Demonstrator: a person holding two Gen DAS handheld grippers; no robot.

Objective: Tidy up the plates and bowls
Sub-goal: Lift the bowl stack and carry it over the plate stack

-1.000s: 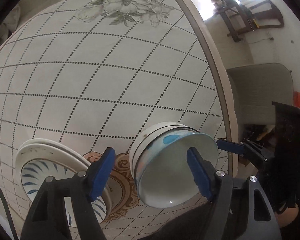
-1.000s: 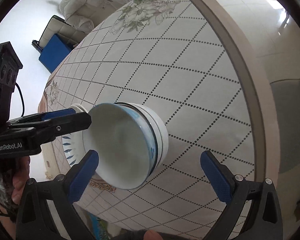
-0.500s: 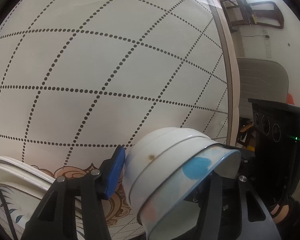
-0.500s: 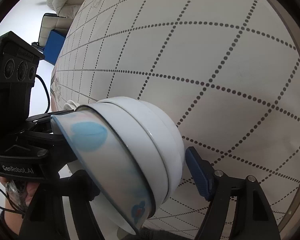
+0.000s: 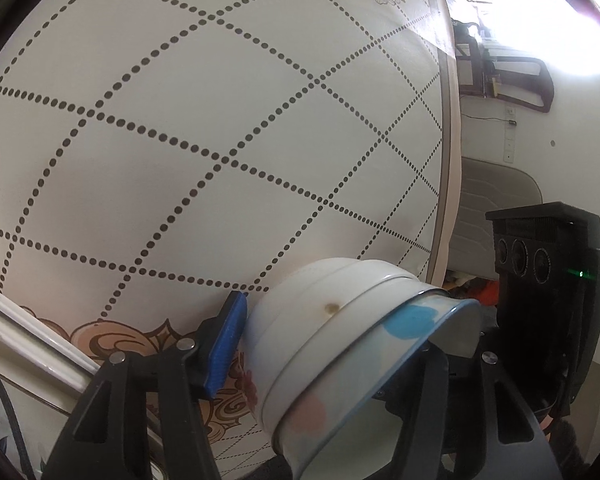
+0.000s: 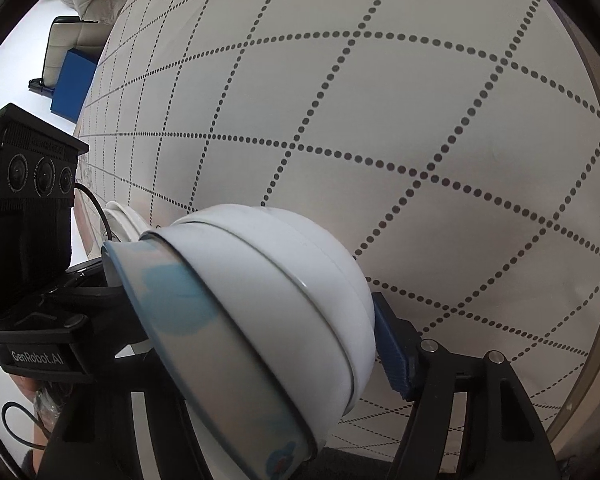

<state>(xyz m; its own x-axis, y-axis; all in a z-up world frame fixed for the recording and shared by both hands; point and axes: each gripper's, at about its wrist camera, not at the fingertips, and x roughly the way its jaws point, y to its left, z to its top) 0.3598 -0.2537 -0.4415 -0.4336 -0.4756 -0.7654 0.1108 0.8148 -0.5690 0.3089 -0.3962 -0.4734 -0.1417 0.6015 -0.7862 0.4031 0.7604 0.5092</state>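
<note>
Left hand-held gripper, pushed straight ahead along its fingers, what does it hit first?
Probably the cream dotted-grid tablecloth right beyond the stack of white nested bowls between its fingers; depth is unclear.

White lettering "GenRobot.AI" read on the black body of the left gripper (image 6: pixel 112 280), seen from the right wrist, fainter raised lettering above its 3 lenses stayed illegible
</note>
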